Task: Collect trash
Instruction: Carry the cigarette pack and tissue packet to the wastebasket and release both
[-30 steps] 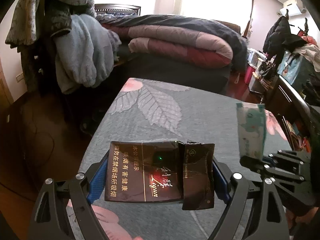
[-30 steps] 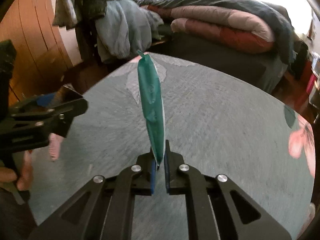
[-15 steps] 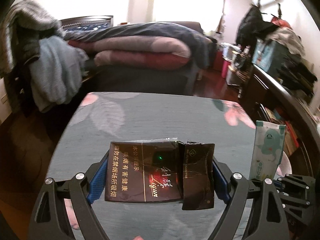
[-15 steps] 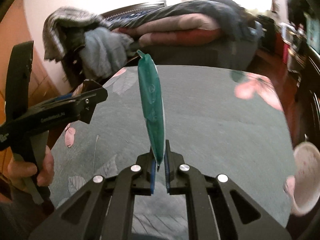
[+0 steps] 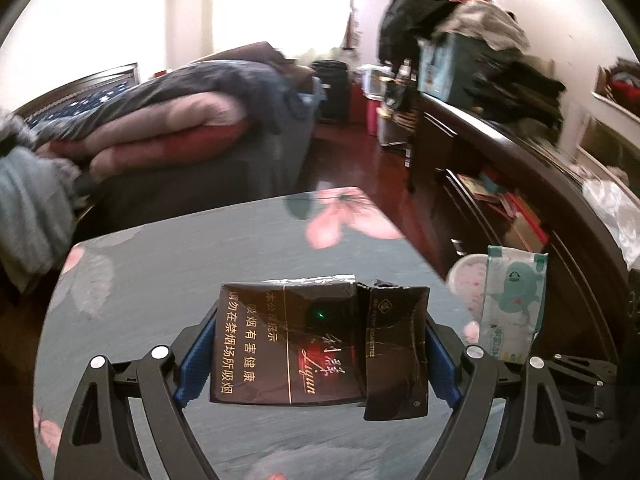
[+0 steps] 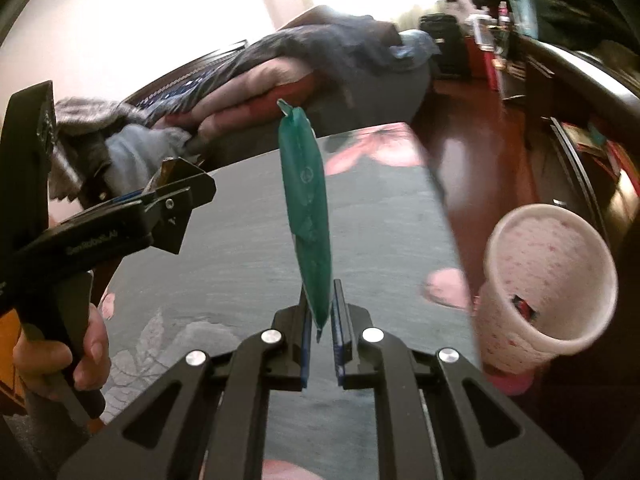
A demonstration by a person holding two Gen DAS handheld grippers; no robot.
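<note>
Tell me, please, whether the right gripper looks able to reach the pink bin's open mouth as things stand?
Probably yes: the pink bin tilts its open mouth toward the right gripper, with nothing between them; the green wipes packet stays pinched in its jaws.

Probably a home bedroom: bed (image 5: 180, 140) piled with quilts (image 5: 160, 120), clothes heaped on dresser (image 5: 520, 152).

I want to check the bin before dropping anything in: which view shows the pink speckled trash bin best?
The right wrist view: the trash bin shows its open mouth and something small inside. The left wrist view shows only a sliver of it behind the wipes packet.
</note>
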